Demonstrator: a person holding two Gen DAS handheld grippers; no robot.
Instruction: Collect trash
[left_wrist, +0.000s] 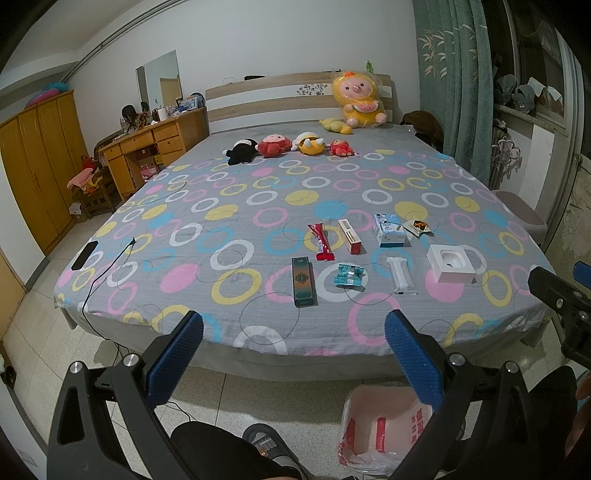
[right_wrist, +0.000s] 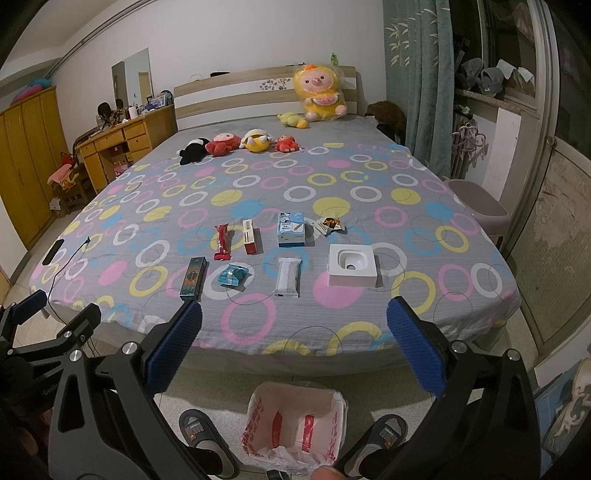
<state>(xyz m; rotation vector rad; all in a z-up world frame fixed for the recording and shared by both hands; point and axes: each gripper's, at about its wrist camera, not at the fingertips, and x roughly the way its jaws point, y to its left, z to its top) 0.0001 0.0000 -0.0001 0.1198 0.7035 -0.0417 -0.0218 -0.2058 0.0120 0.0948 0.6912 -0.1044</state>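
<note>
Several pieces of trash lie on the bed's near part: a dark green box (left_wrist: 304, 282), a teal wrapper (left_wrist: 349, 276), a red wrapper (left_wrist: 320, 242), a red-and-white box (left_wrist: 349, 236), a blue-and-white carton (left_wrist: 388, 230), a white wrapper (left_wrist: 400, 274), a white open box (left_wrist: 450, 263) and a crumpled dark wrapper (left_wrist: 416, 226). A bin lined with a white-and-red bag (right_wrist: 295, 424) stands on the floor below. My left gripper (left_wrist: 293, 325) and right gripper (right_wrist: 294, 314) are open and empty, held short of the bed's foot edge.
Several plush toys (left_wrist: 291, 144) lie near the headboard. A black phone (left_wrist: 85, 254) with a cable lies at the bed's left edge. A grey stool (right_wrist: 476, 203) stands to the right of the bed. The person's slippered feet (right_wrist: 384, 435) flank the bin.
</note>
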